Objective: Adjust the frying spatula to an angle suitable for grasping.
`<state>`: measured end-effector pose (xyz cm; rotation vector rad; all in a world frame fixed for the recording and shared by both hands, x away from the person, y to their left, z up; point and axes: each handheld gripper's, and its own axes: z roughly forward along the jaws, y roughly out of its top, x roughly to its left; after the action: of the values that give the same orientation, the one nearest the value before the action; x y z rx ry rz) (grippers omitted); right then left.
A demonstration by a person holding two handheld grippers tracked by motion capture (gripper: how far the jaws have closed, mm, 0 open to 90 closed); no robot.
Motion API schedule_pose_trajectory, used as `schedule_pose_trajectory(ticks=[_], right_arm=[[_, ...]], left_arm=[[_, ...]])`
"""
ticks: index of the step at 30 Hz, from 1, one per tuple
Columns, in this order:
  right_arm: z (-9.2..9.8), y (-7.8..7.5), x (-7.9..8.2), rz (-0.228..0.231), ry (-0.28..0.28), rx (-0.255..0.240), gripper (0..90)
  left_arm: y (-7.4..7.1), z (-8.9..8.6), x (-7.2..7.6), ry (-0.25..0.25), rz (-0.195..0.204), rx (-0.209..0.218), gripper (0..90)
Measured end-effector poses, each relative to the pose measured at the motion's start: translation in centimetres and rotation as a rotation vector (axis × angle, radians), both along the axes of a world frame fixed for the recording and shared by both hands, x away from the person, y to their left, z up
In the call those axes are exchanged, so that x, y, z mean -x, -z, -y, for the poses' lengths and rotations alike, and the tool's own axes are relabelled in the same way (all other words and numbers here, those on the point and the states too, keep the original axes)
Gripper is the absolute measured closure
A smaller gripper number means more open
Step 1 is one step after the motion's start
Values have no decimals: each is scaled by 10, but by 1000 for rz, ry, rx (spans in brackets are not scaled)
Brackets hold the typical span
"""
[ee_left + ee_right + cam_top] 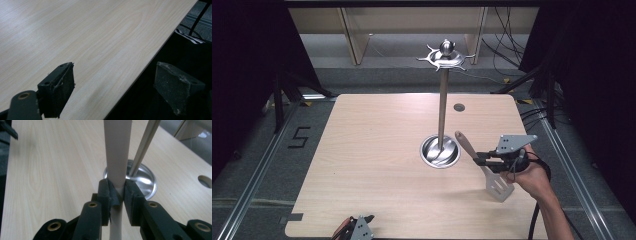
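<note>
table (377, 165) left half bare and open to passage. rack (442, 100) stands upright at centre-right, its base (440, 151) just beside the spatula (484, 167) held by the right gripper (477, 159), narrowing that gap.

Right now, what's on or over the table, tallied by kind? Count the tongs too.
Utensil stands: 1, the metal stand with its round base.
Spatulas: 1, the slotted spatula, clamped in the right tongs.
Tongs: 2, right ones and the left tongs, open at the table edge.
Total: 4.
</note>
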<state>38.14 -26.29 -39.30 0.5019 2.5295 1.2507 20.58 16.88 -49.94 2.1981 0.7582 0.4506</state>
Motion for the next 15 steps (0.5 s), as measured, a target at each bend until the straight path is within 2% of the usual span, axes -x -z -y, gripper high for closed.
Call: schedule_pose_trajectory(ticks=[1,2,3,5,6,7,9,10,11,12,15], right_arm=[[0,0,0,14,-12,-27,769],[-1,-1,0,8,-14,-41,770],[-2,-1,0,22,-9,-47,769],[-4,-1,2,16,-3,-60,770],[-6,-3,1,30,-24,-77,770],[-7,-4,1,32,-23,-97,770],[-8,-5,1,21,-17,-111,770],[-8,-7,0,25,-13,-143,770],[-8,-7,0,25,-13,-143,770],[-9,-9,0,35,-14,-170,770],[-10,-12,0,27,-11,-215,770]], left_arm=[[0,0,0,-4,23,-13,157],[0,0,-1,-1,32,-18,157],[0,-1,0,2,23,-21,156],[0,0,0,-3,25,-16,157],[-1,-1,0,8,6,-19,157],[-2,-1,0,13,27,-34,157],[-1,-1,0,11,28,-32,157],[0,-1,0,-3,24,-24,157],[0,-1,0,-3,24,-24,157],[0,0,0,-1,26,-15,156],[0,0,0,-3,23,-14,156]])
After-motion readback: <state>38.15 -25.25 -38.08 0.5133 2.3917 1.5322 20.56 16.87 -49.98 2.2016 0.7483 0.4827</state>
